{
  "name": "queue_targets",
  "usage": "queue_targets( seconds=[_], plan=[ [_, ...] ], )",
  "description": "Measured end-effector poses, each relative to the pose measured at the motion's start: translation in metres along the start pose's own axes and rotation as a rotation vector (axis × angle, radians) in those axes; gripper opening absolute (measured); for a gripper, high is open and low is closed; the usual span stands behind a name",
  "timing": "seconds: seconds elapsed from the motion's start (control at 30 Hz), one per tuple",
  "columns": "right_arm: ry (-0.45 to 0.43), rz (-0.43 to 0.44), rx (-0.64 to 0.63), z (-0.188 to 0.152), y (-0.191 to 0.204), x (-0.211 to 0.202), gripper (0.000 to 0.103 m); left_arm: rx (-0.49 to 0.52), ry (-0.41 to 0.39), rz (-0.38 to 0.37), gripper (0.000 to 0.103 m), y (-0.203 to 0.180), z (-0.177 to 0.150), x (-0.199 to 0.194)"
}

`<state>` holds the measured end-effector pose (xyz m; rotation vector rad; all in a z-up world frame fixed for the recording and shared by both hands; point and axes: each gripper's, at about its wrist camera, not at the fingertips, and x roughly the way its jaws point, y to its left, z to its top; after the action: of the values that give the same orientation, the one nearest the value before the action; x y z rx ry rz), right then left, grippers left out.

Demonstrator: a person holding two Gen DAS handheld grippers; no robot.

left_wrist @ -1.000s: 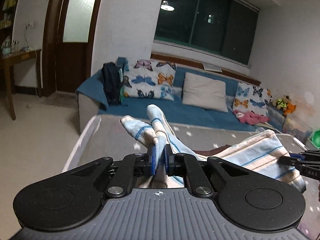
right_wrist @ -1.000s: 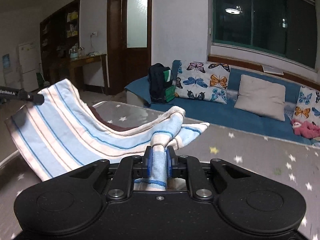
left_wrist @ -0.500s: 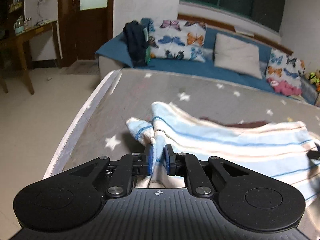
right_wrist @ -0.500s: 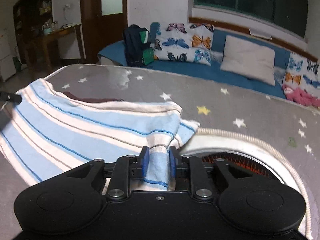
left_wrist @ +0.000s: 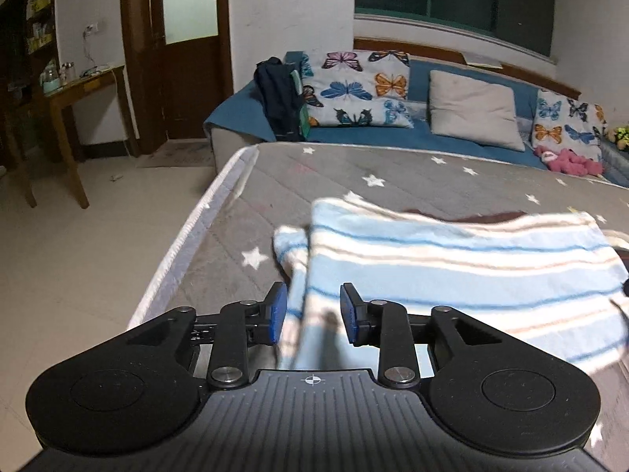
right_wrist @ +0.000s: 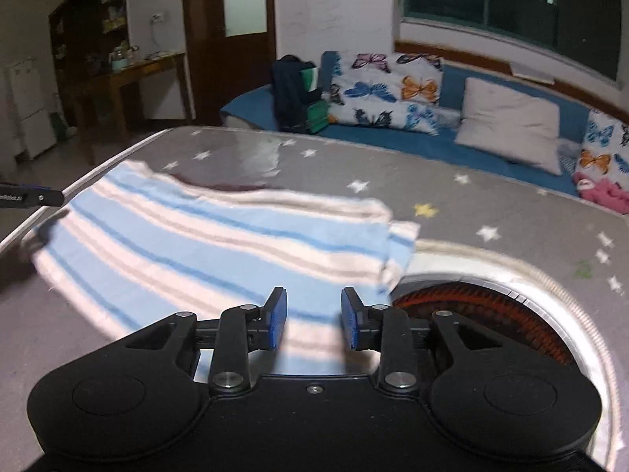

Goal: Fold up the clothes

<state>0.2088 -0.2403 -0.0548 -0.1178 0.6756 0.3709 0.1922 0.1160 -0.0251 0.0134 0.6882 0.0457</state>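
A blue, white and tan striped cloth (left_wrist: 452, 259) lies folded on the grey star-print mattress (left_wrist: 314, 173); it also shows in the right wrist view (right_wrist: 220, 247). My left gripper (left_wrist: 313, 312) is open at the cloth's left corner, with fabric between its blue pads but not clamped. My right gripper (right_wrist: 313, 318) is open over the cloth's right near edge. A dark maroon garment (right_wrist: 220, 185) peeks out under the cloth's far edge. The left gripper's tip (right_wrist: 35, 198) shows at the left of the right wrist view.
The mattress edge (left_wrist: 188, 228) drops to a tiled floor (left_wrist: 70, 236) on the left. A round heater-like disc (right_wrist: 491, 306) sits in the mattress at right. A blue sofa (left_wrist: 393, 133) with butterfly pillows stands behind. A wooden table (left_wrist: 74, 94) stands at far left.
Both grippers have opened and let go of the cloth corners. The cloth, held up a second ago, was lowered and now lies on the mattress.
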Motion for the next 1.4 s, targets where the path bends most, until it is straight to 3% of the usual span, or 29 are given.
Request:
queue_targets(
  seconds=[0.1, 0.2, 0.33, 0.5, 0.8, 0.97, 1.27, 1.4],
  plan=[
    [0.039, -0.008, -0.002, -0.007, 0.002, 0.003, 0.033, -0.013, 0.043, 0.005, 0.035, 0.003, -0.01, 0.006],
    [0.03, -0.011, 0.005, -0.006, 0.002, -0.006, 0.034, -0.038, 0.034, -0.001, 0.037, 0.008, -0.014, -0.003],
    [0.004, -0.038, 0.004, -0.013, -0.002, -0.028, 0.046, -0.042, 0.016, 0.004, 0.04, 0.012, -0.02, -0.018],
    [-0.002, -0.096, 0.043, -0.034, -0.018, -0.049, 0.055, -0.057, -0.014, 0.03, 0.044, 0.017, -0.04, -0.047],
    [-0.023, -0.273, 0.164, -0.089, -0.069, -0.1, 0.077, -0.09, -0.053, 0.126, 0.056, 0.025, -0.078, -0.083],
    [-0.023, -0.371, 0.221, -0.116, -0.101, -0.121, 0.079, -0.13, -0.045, 0.165, 0.057, 0.031, -0.092, -0.09],
    [-0.029, -0.509, 0.294, -0.143, -0.148, -0.14, 0.085, -0.171, -0.048, 0.218, 0.07, 0.035, -0.111, -0.09],
    [-0.036, -0.508, 0.333, -0.15, -0.164, -0.142, 0.092, -0.172, -0.042, 0.221, 0.077, 0.036, -0.111, -0.09]
  ],
)
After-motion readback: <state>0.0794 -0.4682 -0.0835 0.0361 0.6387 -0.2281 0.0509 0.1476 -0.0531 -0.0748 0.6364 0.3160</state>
